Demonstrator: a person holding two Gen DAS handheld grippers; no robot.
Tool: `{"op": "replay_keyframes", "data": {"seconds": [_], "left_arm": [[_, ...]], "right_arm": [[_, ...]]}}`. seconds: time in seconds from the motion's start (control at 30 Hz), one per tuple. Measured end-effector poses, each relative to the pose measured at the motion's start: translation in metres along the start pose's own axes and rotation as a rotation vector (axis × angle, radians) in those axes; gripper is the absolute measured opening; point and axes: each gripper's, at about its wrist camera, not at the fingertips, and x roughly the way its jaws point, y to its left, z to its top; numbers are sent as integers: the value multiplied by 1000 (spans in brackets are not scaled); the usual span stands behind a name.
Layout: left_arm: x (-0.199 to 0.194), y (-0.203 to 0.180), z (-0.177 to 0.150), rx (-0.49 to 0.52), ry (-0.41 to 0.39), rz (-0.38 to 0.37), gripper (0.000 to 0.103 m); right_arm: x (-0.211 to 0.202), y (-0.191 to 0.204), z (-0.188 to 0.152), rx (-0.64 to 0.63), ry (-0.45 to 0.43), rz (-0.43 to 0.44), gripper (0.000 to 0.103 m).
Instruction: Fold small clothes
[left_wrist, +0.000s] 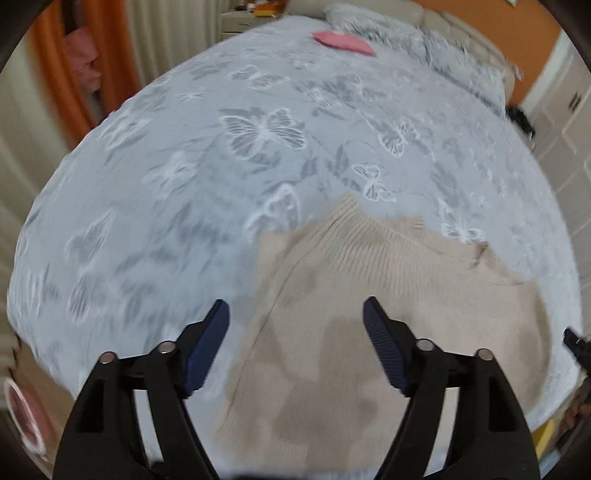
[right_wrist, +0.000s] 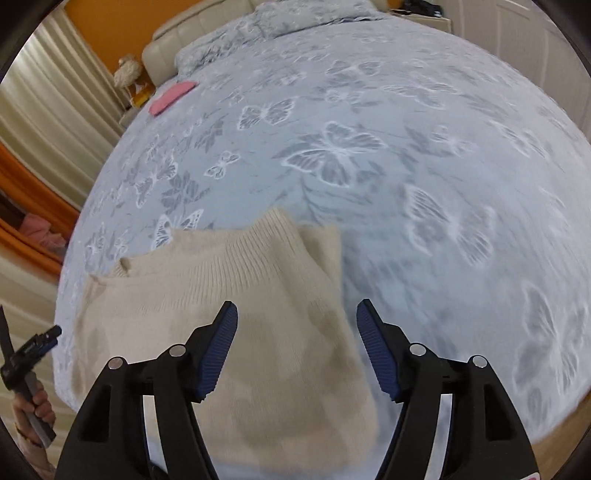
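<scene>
A beige ribbed knit garment (left_wrist: 388, 306) lies flat on the bed near its front edge, sides folded in, collar pointing away. It also shows in the right wrist view (right_wrist: 229, 302). My left gripper (left_wrist: 295, 314) is open and empty, hovering above the garment's left part. My right gripper (right_wrist: 297, 314) is open and empty, above the garment's right edge. The left gripper also shows at the far left of the right wrist view (right_wrist: 33, 350), held in a hand.
The bed (left_wrist: 184, 184) is covered by a light blue blanket with a butterfly print. A folded pink cloth (left_wrist: 343, 42) lies far back near the pillows (left_wrist: 424, 40); it shows too in the right wrist view (right_wrist: 170, 98). Curtains and orange walls surround the bed.
</scene>
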Motion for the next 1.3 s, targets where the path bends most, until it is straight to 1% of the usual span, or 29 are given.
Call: {"op": "replay_keyframes", "data": {"seconds": [0.1,0.13,0.17,0.2,0.23,0.27,0.3,0.33,0.37,0.43,0.5,0.53,0.57,0.6,0.63,0.67,0.73,0.77,0.8,0.83,0.87,0.93,0.97,1.07,1.13,1.17,1.2,1.27,1.3], "left_arm": [[38,-9,16,23,60,44,79],[53,-11,16,25,94,38,78],[65,-9,13,21,126,29,61],[74,-8,11,14,159,17,49],[73,-6,11,-12,160,-21,35],[62,-4,12,-27,131,-44,13],[49,-2,14,-30,104,-67,10],[34,2,17,-41,66,-105,11],[25,5,18,-55,43,-118,11],[28,9,21,-60,50,-90,11],[52,9,20,-52,95,-34,14],[73,11,14,-59,132,-12,16],[75,11,13,-63,120,-10,17],[71,12,11,-68,98,-8,18],[61,12,11,-73,86,-6,28],[52,13,9,-77,79,0,48],[26,21,3,-80,33,39,69],[17,24,-1,-76,9,48,75],[6,31,-8,-79,-10,64,80],[1,40,-15,-101,-8,67,88],[-1,49,-23,-140,8,41,88],[4,62,-36,-225,60,-67,89],[10,67,-44,-273,92,-111,89],[32,73,-65,-373,181,-175,88],[46,70,-76,-416,242,-235,87],[47,69,-81,-436,239,-238,86],[45,67,-81,-433,222,-227,83],[45,63,-82,-409,230,-250,62],[46,63,-83,-417,235,-257,58]], "right_arm": [[48,16,15,-35,59,-43,66],[56,11,13,-45,74,-60,66],[68,12,12,-56,90,-85,60],[71,12,11,-65,94,-88,11],[71,14,10,-72,99,-68,8],[59,15,11,-68,59,-46,8],[39,18,12,-70,-3,-13,8],[14,23,15,-79,-73,25,8],[1,25,18,-85,-112,38,8],[3,21,22,-84,-121,22,8],[39,14,22,-97,-38,-62,9],[75,6,17,-95,78,-99,9],[90,0,12,-73,110,-101,9],[78,1,12,-60,60,-99,13],[68,5,13,-54,48,-90,18],[52,9,12,-40,22,-70,18],[15,19,3,-38,-47,-11,20],[2,23,-2,-40,-68,5,22],[-12,30,-11,-36,-77,33,28],[-16,35,-15,-38,-68,60,28],[-19,45,-20,-46,-51,99,28],[-15,75,-30,-91,-12,148,27],[-14,91,-34,-130,5,156,23],[7,147,-40,-256,71,156,5],[23,171,-41,-275,125,171,2],[32,185,-39,-285,152,174,2],[42,199,-36,-299,172,162,2],[53,214,-33,-302,194,152,2],[59,220,-30,-299,210,152,2]]}}
